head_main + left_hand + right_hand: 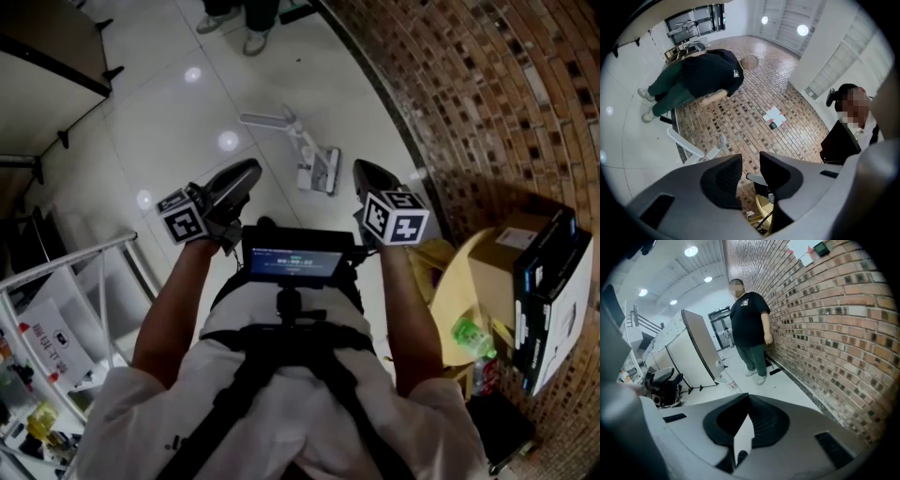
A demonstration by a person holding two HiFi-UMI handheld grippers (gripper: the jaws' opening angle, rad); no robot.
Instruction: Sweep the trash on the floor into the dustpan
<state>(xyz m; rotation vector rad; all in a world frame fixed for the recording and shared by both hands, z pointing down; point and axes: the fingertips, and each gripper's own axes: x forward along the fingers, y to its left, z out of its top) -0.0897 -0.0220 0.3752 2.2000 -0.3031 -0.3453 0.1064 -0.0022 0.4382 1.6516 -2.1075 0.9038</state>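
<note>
On the pale tile floor, far from the person and a little to the right, a white long-handled dustpan set is seen lying flat, well apart from both tools. The left gripper is held up near the chest with its jaws partly apart and nothing between them. The right gripper is held beside it with its jaws fully together, likewise on nothing.

No trash can be picked out on the tiles in the head view (a small bottle-like thing is shown near the foot of a white panel in the right gripper view, but whether it is litter cannot be told). The scene is fitted equally by a sweep yet to be made and by one finished with the set put down.

Should the set be taken up, its thin smooth handle could be pinched off-centre and allowed to swing or slip. The pan could also be skated away over the glossy tiles by the broom's push. A bystander near the brick wall could be struck by a swung handle.
</note>
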